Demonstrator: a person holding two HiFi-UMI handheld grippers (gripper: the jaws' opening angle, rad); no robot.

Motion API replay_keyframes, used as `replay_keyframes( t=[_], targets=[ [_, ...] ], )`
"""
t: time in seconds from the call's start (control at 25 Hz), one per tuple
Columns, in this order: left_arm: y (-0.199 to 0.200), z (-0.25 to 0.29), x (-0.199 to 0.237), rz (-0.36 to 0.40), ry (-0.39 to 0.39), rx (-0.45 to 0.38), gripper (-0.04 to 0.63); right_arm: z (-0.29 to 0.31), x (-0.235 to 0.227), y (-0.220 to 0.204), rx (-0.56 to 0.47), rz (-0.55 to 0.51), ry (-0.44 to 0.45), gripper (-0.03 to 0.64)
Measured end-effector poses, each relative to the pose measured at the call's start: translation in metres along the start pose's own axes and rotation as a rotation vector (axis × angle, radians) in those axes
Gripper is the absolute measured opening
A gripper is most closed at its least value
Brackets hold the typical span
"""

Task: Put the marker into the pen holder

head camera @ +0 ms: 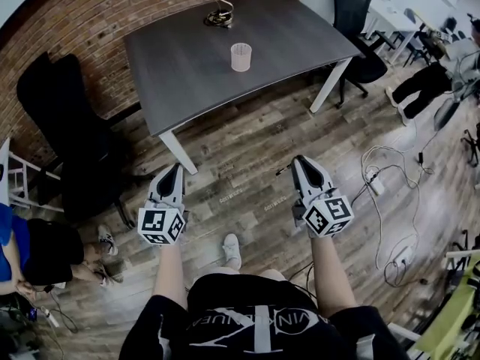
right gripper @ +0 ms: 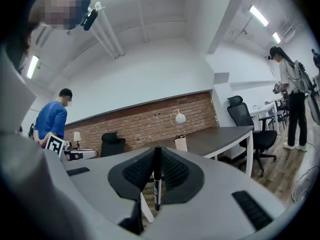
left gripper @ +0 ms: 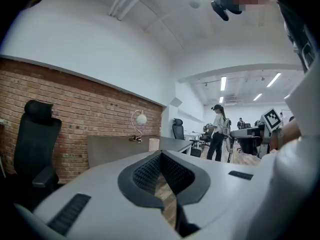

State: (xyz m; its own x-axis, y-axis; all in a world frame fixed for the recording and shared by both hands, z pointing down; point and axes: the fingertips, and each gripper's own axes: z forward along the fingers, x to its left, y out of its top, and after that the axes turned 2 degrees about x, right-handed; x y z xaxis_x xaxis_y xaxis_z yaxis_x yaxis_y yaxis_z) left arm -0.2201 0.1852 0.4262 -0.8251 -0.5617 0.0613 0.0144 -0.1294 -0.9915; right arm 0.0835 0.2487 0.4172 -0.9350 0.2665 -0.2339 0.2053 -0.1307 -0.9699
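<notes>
Marker (right gripper: pixel 157 184): I am holding it clamped in my right gripper (right gripper: pixel 157 151), its long axis crossing the jaws. Left gripper (head camera: pixel 174 172): jaws closed together, carrying nothing. Pen holder (head camera: pixel 241 57): standing on the bench (head camera: pixel 180 81), well ahead, slightly leftward.

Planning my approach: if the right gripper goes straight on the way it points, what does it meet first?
Probably the pen holder on the table, just right of the marker it holds; depth is unclear, so it may pass beside.

Grey table (head camera: pixel 180 66), desk lamp (head camera: pixel 218 17), black office chair (head camera: pixel 56 118), loose floor cables (head camera: pixel 379 175)
</notes>
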Motion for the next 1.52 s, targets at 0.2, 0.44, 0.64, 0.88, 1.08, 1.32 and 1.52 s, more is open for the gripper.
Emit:
replay_keyframes(
  t=[0.2, 0.44, 0.64, 0.88, 1.08, 1.32, 1.52],
  targets=[
    [0.001, 0.034, 0.023, -0.004, -0.018, 0.009, 0.014, 0.034, -0.011, 0.003, -0.006, 0.015, -0.02, 0.049],
    [0.002, 0.069, 0.05, 0.005, -0.043, 0.009, 0.014, 0.072, -0.019, 0.002, -0.024, 0.019, -0.044, 0.049],
    [0.002, 0.083, 0.065, 0.007, -0.054, 0.005, 0.014, 0.09, -0.021, 0.002, -0.04, 0.037, -0.056, 0.048],
    [0.001, 0.087, 0.074, -0.003, -0.043, 0.001, 0.014, 0.105, -0.02, 0.004, -0.034, 0.038, -0.041, 0.049],
    [0.005, 0.084, 0.086, -0.002, -0.038, -0.004, 0.014, 0.112, -0.012, 0.014, -0.052, 0.024, -0.035, 0.049],
    [0.015, 0.096, 0.085, 0.008, -0.046, -0.02, 0.014, 0.12, -0.017, 0.028, -0.072, 0.02, -0.027, 0.048],
    [0.012, 0.107, 0.085, 0.007, -0.043, -0.016, 0.014, 0.13, -0.027, 0.032, -0.085, 0.035, -0.023, 0.049]
  ],
)
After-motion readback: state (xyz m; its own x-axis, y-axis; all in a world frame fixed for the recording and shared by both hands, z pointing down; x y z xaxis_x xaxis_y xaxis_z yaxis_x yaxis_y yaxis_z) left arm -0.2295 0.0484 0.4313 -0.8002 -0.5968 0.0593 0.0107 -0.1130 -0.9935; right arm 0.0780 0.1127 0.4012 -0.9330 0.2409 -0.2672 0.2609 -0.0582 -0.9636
